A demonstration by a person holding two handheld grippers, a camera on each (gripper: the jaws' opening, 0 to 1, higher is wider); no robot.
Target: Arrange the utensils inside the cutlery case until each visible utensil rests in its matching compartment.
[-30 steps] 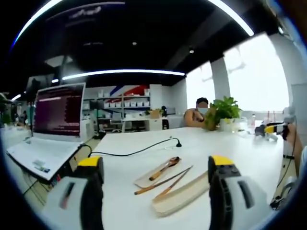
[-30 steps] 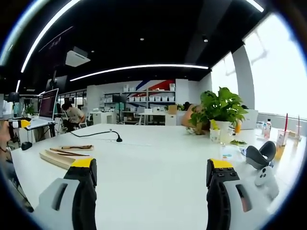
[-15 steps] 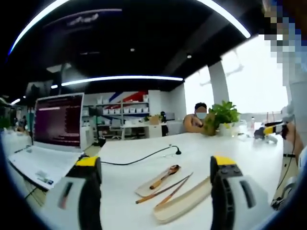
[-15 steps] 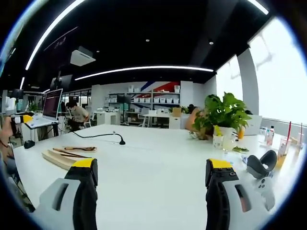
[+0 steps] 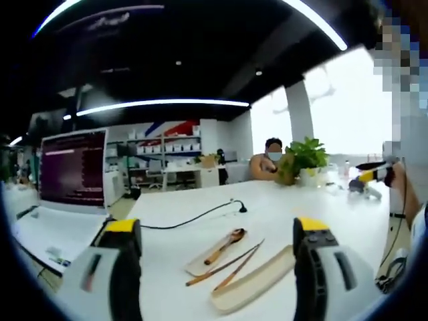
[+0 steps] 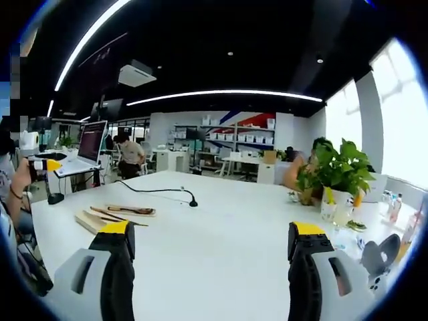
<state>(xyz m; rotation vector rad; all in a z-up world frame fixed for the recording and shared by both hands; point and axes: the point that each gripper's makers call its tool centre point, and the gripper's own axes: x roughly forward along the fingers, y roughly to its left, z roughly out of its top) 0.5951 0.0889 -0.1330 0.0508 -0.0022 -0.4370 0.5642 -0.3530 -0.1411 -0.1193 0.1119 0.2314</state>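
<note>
A pale wooden cutlery case [image 5: 257, 279] lies on the white table [image 5: 200, 294] straight ahead of my left gripper [image 5: 217, 227], whose jaws stand open and hold nothing. Left of the case rests a flat wooden tray [image 5: 199, 259] with a wooden spoon [image 5: 224, 245] on it. Two chopsticks [image 5: 224, 265] lie between tray and case. In the right gripper view, the case [image 6: 90, 221], spoon [image 6: 131, 210] and chopsticks [image 6: 107, 215] sit far to the left. My right gripper [image 6: 211, 229] is open over bare table, well away from them.
An open laptop [image 5: 70, 175] stands at the table's left edge. A black cable [image 5: 194, 215] runs across behind the utensils. A potted plant [image 6: 338, 179] and a dark controller [image 6: 382, 251] are at the right. A seated person [image 5: 269, 158] is at the far end.
Both views have shifted with the hands; the right gripper view has swung left, bringing the case nearer its middle. The utensils and case lie as before, and both grippers stay open.
</note>
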